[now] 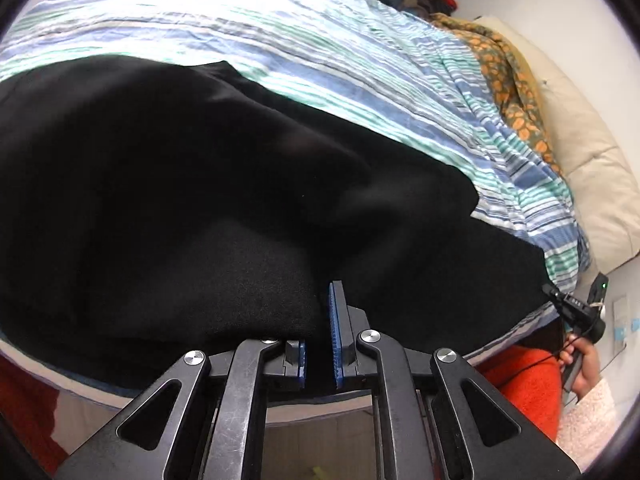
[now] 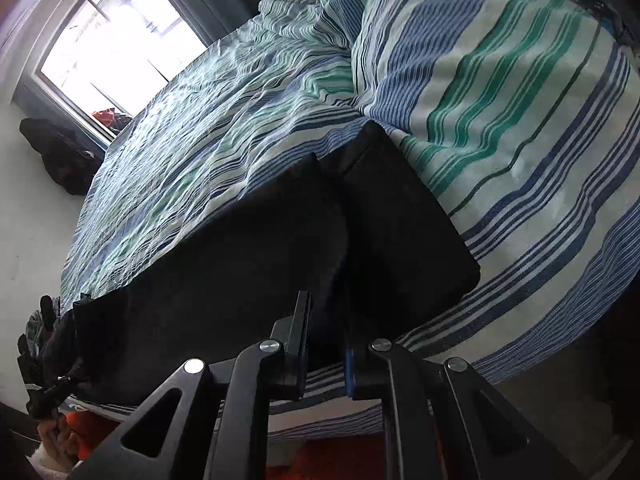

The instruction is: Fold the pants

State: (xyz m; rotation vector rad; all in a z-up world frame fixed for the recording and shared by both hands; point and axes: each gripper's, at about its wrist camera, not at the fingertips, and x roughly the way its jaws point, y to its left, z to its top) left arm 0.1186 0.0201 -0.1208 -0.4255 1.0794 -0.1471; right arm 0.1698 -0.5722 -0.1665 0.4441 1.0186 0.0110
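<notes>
A: Start nearest. Our left gripper (image 1: 318, 344) has its jaws narrow, and the black soft-fabric pants (image 1: 224, 208) bunch right up against them. A fold of cloth seems to run into the gap, but it is black on black there, so we cannot tell whether it is pinched.

B: Same on our side. Our right gripper (image 2: 328, 340) shows narrow jaws at the near edge of the pants (image 2: 280, 240), and dark cloth fills the slot between them. We cannot say for certain that it is gripped.

A: Which way do the pants lie from the jaws?

B: Ahead of both pairs, spread on the blue, green and white striped bedcover (image 2: 500, 128). In our right view the long axis appears to run left to right across the jaws, with one squared end just ahead and right, and the rest trailing off left toward the left gripper (image 2: 48, 364) at the far left.

A: Then each gripper sits near one stretch of the bed-edge side; neither is clearly nearer. We judge the next fold would carry that near edge forward, away from the jaws, across the long axis.

B: Beyond the pants only striped cover, then an orange-patterned cloth (image 1: 504, 80) and a cream pillow (image 1: 592, 168).
</notes>
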